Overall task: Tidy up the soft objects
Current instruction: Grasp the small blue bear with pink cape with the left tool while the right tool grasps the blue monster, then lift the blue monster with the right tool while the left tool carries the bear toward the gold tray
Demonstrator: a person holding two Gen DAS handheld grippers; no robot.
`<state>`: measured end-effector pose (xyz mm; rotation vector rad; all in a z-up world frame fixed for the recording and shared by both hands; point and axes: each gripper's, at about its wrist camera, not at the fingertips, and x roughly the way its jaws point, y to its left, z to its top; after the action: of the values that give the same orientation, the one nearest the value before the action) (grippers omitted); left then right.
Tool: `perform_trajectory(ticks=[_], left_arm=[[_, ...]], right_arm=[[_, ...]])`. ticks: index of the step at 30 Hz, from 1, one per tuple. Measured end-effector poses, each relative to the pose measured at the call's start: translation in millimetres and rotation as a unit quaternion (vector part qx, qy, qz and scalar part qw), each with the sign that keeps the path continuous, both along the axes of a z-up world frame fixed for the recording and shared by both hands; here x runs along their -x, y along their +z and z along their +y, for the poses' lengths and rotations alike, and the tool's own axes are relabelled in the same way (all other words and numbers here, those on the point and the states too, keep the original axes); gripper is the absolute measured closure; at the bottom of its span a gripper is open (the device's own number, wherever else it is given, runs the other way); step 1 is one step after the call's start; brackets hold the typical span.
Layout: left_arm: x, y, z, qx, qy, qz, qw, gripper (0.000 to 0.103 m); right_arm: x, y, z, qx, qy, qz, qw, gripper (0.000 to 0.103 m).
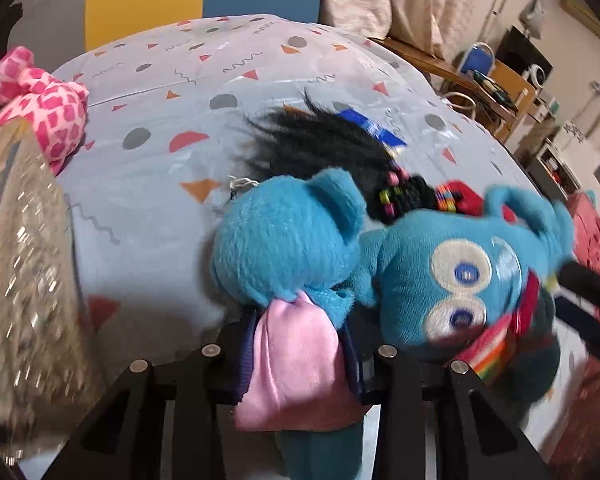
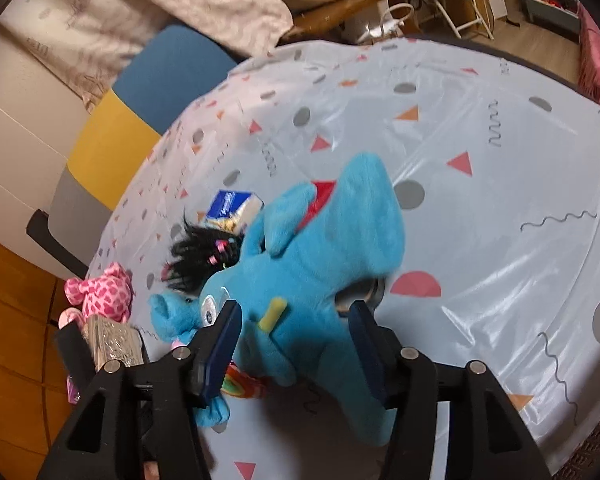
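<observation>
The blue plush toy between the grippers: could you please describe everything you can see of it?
The blue plush toy is fuzzy turquoise fabric with two embroidered white eyes with blue pupils, a colourful striped scarf at its neck and a small yellow patch on its body. It lies on the patterned tablecloth, against a black-haired doll. The left gripper is shut on a pink satin piece at one blue plush limb; the right gripper straddles its body, and whether its pads press is unclear.

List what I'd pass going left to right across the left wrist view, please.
Sequinned cushion → pink spotted plush → small blue plush → big-eyed blue plush → pink fabric at the right edge.
</observation>
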<state>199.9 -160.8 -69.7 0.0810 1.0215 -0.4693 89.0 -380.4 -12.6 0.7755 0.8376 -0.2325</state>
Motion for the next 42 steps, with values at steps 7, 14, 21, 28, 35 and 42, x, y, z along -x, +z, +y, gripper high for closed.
perform_trajectory(ticks=[7,14,21,28,35,42], left_arm=[[53,0,28,-0.001,-0.018,0.006,0.9998,0.066],[111,1,63,-0.002,-0.033,-0.001,0.9994,0.066],[146,-1,88,-0.005,-0.03,-0.019,0.9994,0.065],[153,-4,103,0.008,-0.026,-0.012,0.9995,0.065],[154,-6,109,0.025,-0.022,-0.011,0.9994,0.064],[152,-7,108,0.032,-0.019,-0.012,0.9992,0.063]], right_arm=[[-6,-8,6,0.005,0.016,0.023,1.0,0.043],[-13,-9,20,0.049,0.043,0.045,0.997,0.039],[-16,-14,21,0.051,0.048,0.051,0.996,0.029],[-8,-30,58,-0.15,0.173,0.032,0.973,0.029],[13,-16,97,-0.111,0.258,0.062,0.958,0.03],[21,36,107,0.07,0.301,0.051,0.95,0.03]])
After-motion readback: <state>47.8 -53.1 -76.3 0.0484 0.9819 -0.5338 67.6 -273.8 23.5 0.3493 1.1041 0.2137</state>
